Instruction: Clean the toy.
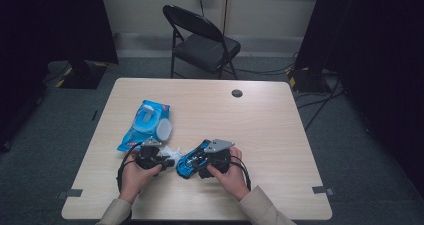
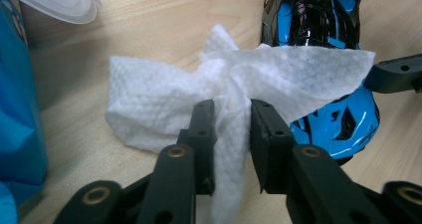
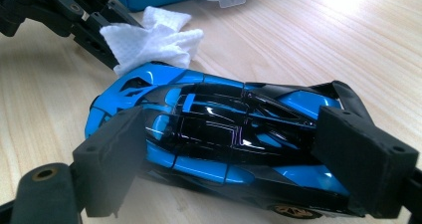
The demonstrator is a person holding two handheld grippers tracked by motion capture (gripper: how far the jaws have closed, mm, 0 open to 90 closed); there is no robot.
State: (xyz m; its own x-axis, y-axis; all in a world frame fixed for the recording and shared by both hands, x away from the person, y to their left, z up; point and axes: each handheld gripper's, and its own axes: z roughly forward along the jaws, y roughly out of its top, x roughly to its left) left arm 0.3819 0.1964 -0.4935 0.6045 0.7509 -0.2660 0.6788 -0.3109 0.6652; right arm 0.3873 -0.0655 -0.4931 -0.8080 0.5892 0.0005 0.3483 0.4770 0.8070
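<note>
Beige sleeves; black two-jaw tools [image 1: 170,161] [image 1: 192,166] with brass screws, grey three-cornered plates, black cables.

Blue toy car [image 3: 219,134] clamped lengthwise in right hand-held gripper [image 3: 239,159], white wipe [image 3: 152,42] at its nose

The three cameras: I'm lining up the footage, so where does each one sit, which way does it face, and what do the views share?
High view: above the person's side, looking forward and down on the table; forearms and both hands show.
Left gripper view: rides the left gripper, looking along its jaws at the white wipe between them.
Right gripper view: rides the right gripper, its jaws clamping the blue toy car.
Shared: both gripper views show the wipe, the car and the wipe pack.
</note>
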